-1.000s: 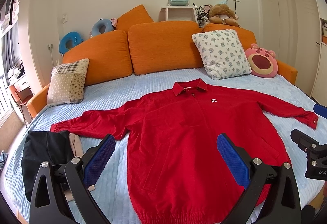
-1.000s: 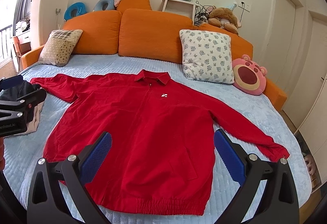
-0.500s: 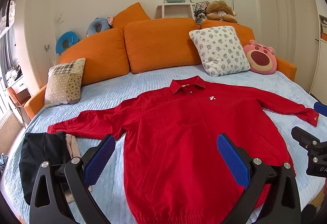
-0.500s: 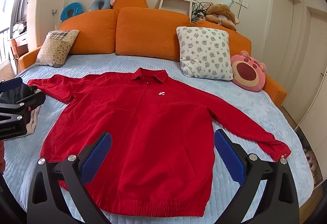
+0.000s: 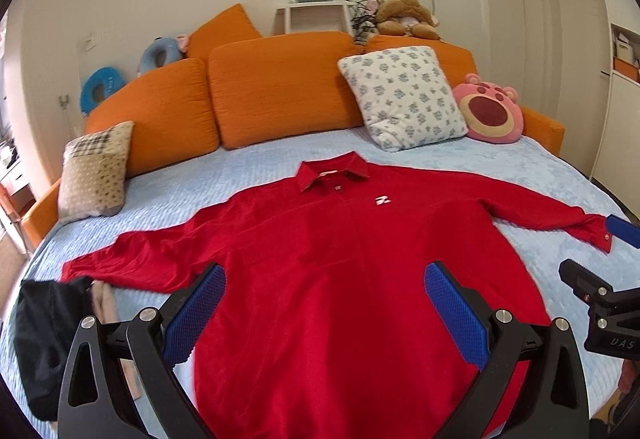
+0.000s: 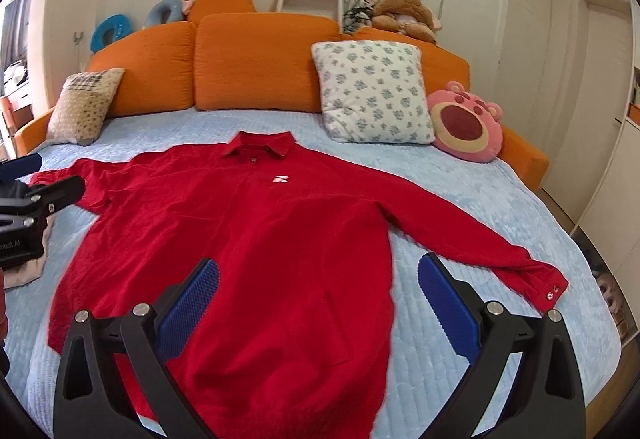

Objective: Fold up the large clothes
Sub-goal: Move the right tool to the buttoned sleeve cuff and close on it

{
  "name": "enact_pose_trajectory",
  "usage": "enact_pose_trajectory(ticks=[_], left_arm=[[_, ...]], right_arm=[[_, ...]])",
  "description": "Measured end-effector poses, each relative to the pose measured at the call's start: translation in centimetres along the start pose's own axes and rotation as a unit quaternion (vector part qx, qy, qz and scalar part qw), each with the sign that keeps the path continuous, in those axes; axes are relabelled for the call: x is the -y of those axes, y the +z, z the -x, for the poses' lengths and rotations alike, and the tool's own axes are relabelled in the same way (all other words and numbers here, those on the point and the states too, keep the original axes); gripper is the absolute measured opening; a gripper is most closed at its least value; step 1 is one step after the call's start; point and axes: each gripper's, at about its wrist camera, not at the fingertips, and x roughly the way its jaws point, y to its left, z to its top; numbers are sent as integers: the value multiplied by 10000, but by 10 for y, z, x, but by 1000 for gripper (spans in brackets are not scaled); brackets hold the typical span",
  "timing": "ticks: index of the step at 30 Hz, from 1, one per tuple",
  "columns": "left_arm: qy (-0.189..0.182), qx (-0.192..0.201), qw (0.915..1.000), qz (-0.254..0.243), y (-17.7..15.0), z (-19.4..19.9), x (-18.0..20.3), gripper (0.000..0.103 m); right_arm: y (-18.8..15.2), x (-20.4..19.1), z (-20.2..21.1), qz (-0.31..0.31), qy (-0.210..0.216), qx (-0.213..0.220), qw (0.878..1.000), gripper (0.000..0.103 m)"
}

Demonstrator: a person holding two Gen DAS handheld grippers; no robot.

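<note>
A large red long-sleeved jacket (image 5: 332, 271) (image 6: 256, 239) lies flat and face up on the light blue bed (image 5: 248, 167), collar toward the pillows, both sleeves spread wide. My left gripper (image 5: 324, 303) hovers open above its lower body, nothing between the blue pads. My right gripper (image 6: 318, 299) is open too, over the jacket's lower right side. The right sleeve cuff (image 6: 548, 291) lies just right of that gripper. In the left wrist view the right gripper's tip (image 5: 620, 235) shows beside that cuff. The left gripper's body (image 6: 28, 207) appears at the left edge of the right wrist view.
A black garment (image 5: 44, 335) and a beige cloth (image 5: 106, 303) lie at the bed's left, near the left cuff. Orange cushions (image 5: 280, 87), a floral pillow (image 5: 400, 95), a checked pillow (image 5: 96, 171) and a pink bear cushion (image 5: 490, 111) line the head. Floor lies past the bed's right edge (image 6: 592, 271).
Both cameras have moved forward and lower over the jacket, which looks larger and closer. Both grippers stay open. The jacket itself has not moved.
</note>
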Motion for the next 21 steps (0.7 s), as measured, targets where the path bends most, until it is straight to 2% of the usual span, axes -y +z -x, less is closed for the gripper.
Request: enact_pose_trajectory(ticks=[2,7,12,16,18,21], left_arm=[[-101,28,9999,-48,7,-11,15,101],[-424,37,9988,-223,29,-53,64,101],[-609,-2,9972,-443,52,-107,123,101],[-762,-157,9958,-472,73,-157,168,101],[-718,-182,9955,-590,80,-181,191,101],[-995,-373,9921,-673,85,-218,222,101]], right_arm=[[-2,16,-9,-63,-120,-38,9999,92],[-8,75,-39,-528,-250,-239,9980,89],[-16,133,-67,-782,-655,-393,9940,89],[-21,169,-81,-894,-883,-389,9913,89],[-25,188,-89,-979,-961,-399,9897,89],[-33,216,-99,-1067,-1175,-405,9865,89]])
